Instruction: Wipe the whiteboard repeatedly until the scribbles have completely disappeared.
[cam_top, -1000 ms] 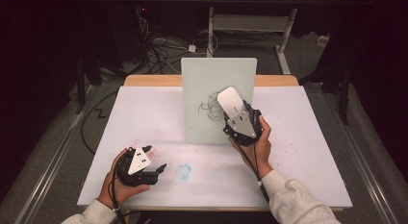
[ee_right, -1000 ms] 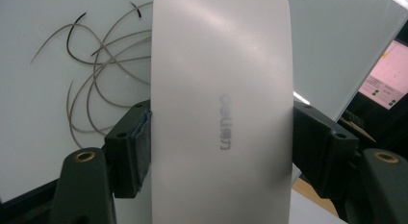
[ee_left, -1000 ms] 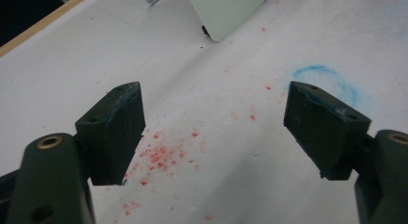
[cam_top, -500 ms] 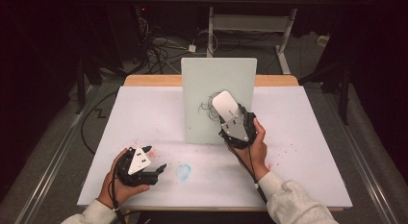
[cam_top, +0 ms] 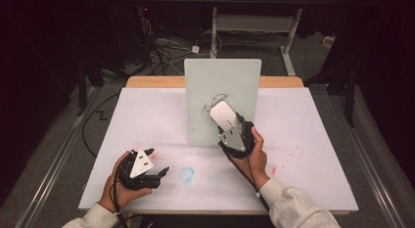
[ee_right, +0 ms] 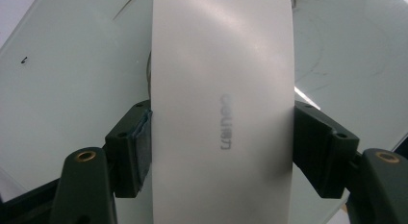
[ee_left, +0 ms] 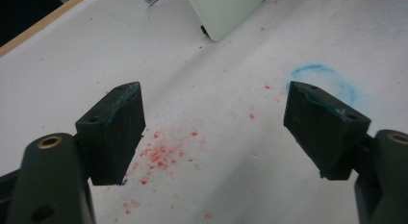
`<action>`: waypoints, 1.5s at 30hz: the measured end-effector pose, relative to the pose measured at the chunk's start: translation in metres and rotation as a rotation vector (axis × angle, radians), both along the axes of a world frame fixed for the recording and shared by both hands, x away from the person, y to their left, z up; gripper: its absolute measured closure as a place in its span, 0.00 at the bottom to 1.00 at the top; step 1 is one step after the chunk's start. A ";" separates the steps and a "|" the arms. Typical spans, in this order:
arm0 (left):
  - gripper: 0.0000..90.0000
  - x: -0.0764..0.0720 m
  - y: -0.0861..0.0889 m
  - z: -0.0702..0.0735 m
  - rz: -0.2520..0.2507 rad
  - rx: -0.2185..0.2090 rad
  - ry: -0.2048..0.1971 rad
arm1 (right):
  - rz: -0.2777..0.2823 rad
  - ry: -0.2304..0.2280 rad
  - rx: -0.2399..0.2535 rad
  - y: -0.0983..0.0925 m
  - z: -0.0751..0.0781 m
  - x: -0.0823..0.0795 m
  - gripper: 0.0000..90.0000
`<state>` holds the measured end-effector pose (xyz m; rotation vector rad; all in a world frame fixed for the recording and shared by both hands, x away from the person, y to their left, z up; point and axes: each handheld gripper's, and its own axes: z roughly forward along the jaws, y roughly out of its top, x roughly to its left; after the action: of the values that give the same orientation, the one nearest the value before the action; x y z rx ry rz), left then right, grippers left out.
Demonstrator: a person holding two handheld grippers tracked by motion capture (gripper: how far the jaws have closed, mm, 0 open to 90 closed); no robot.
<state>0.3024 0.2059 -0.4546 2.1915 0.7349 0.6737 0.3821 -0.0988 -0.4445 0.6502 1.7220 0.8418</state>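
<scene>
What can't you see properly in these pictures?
- The black scribble on the upright pale green board: in the high view, the white oblong eraser covers part of it.
- The eraser's wiping face: it faces away in the right gripper view.
- The board's foot: cut off by the top edge in the left gripper view.
</scene>
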 end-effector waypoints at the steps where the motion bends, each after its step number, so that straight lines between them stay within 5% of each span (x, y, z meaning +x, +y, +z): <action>1: 0.24 0.000 0.000 0.000 0.000 0.001 0.000 | 0.003 0.002 -0.001 0.000 0.000 0.000 0.35; 5: 0.24 -0.001 0.000 0.000 0.000 0.003 -0.001 | -0.005 -0.012 -0.005 -0.004 0.005 0.002 0.35; 13: 0.24 0.000 0.000 0.000 0.000 0.004 0.002 | -0.091 -0.046 0.106 -0.038 0.039 0.016 0.35; 18: 0.24 0.000 -0.001 0.000 0.001 0.001 0.001 | -0.106 -0.048 0.116 -0.042 0.042 0.017 0.35; 37: 0.24 -0.001 0.000 0.000 -0.001 0.000 -0.003 | 0.049 0.035 -0.114 0.016 -0.021 -0.009 0.35; 45: 0.24 -0.001 0.001 0.001 0.001 0.002 -0.005 | 0.038 0.019 -0.099 0.010 -0.014 -0.006 0.35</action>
<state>0.3009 0.2064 -0.4536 2.1910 0.7336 0.6805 0.3761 -0.0891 -0.4588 0.5617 1.7861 0.7736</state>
